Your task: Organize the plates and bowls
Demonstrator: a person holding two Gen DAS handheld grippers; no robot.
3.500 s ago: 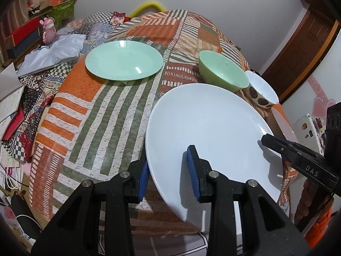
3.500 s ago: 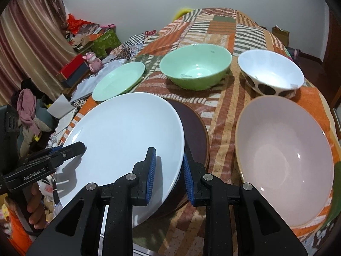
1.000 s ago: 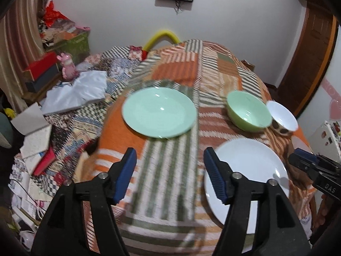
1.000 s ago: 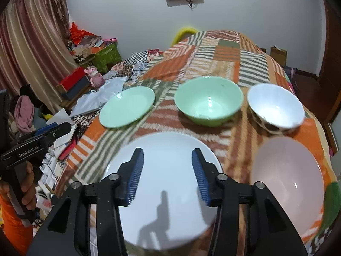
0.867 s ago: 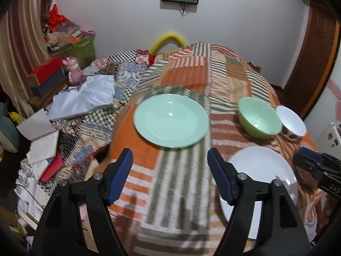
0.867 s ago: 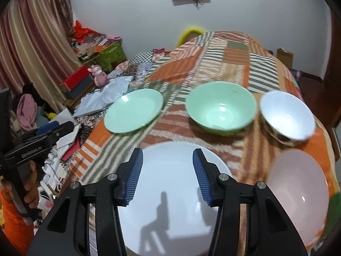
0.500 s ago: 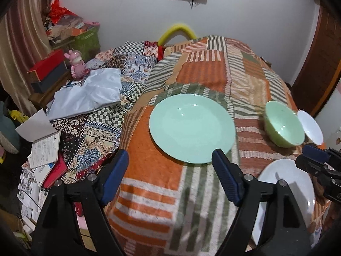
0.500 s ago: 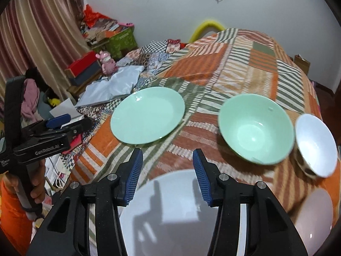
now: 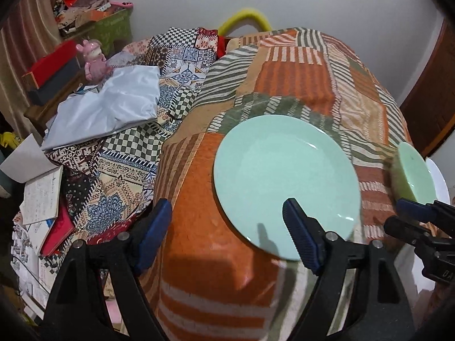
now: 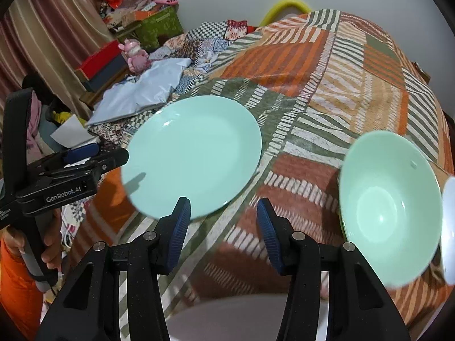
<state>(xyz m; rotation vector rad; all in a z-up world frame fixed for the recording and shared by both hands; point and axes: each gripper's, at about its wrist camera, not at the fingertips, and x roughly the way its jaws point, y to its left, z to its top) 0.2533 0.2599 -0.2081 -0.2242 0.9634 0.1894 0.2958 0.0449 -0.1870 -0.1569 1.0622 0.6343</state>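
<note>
Green plate (image 9: pixel 284 179) flat — both hand-held grippers angled down, jaws apart, empty.

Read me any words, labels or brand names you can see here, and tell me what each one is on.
"GenRobot.AI": white print on the side of the left gripper, seen from the right wrist.
White letters on the right gripper, at the left wrist view's edge: cut off, unreadable.
Open notebook beside the bed: handwriting too small to read.

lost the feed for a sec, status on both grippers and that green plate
Left gripper open, jaws just widened, empty. Right gripper open, empty. Green plate flat on the patchwork tablecloth, untouched. Green bowl beside it, not blocking.
</note>
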